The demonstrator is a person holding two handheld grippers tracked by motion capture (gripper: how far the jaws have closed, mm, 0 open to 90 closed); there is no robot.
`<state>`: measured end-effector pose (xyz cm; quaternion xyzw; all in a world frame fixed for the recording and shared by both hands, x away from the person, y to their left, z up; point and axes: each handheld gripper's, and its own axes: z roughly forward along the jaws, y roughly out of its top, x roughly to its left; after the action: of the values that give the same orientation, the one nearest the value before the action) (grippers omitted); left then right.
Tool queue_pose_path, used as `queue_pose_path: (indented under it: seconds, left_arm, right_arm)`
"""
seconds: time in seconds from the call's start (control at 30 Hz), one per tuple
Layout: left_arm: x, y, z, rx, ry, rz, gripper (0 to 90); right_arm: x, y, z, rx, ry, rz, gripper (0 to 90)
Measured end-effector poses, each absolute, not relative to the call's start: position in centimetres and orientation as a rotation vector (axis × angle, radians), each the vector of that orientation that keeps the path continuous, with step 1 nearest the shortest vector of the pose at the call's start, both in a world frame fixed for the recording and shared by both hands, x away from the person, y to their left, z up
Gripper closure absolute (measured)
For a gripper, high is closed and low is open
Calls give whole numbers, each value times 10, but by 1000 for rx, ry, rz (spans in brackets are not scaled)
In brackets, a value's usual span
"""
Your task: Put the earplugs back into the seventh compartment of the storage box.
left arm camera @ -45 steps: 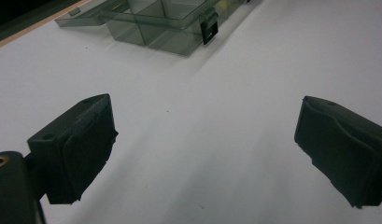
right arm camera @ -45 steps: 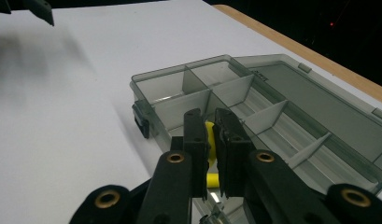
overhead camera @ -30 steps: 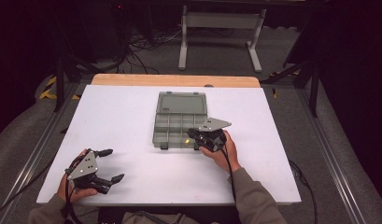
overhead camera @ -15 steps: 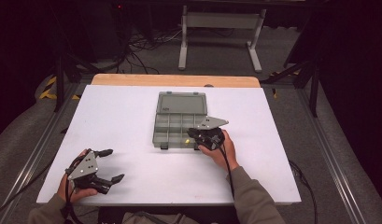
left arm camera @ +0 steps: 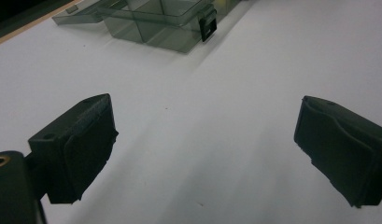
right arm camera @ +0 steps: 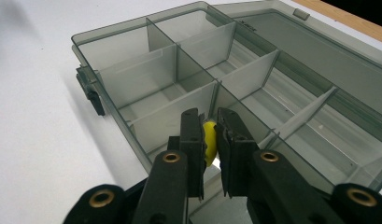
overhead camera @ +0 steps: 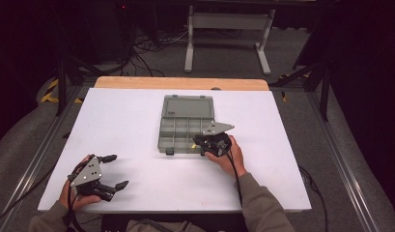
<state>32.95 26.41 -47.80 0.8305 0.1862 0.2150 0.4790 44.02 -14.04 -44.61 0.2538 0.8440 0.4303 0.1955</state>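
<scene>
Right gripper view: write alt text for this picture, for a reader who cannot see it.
The right gripper pinches a small yellow piece between its black fingers, just above the near compartments of an open, smoky-clear organiser box. The box sits on a white table, its dividers upright and its lid laid flat behind.

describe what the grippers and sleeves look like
Both the left gripper and the right gripper are black, each topped by a grey three-cornered plate and trailing a black cable. Their jaws are blocky with flat pads, and brass-coloured rivets show at the joints. The sleeves are olive-grey.
</scene>
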Motion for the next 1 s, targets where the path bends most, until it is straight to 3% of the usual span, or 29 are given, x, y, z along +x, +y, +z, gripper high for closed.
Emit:
queue_pose_path:
  seconds: [0.67,1.0]
  left_arm:
    - [329,264,-478,2031,461,530,67]
    - [328,261,-477,2029,466,558,202]
  right_arm:
    - [434,-145,-443,699,2316,1249,679]
    - [417,-159,-429,628,2219,1323,614]
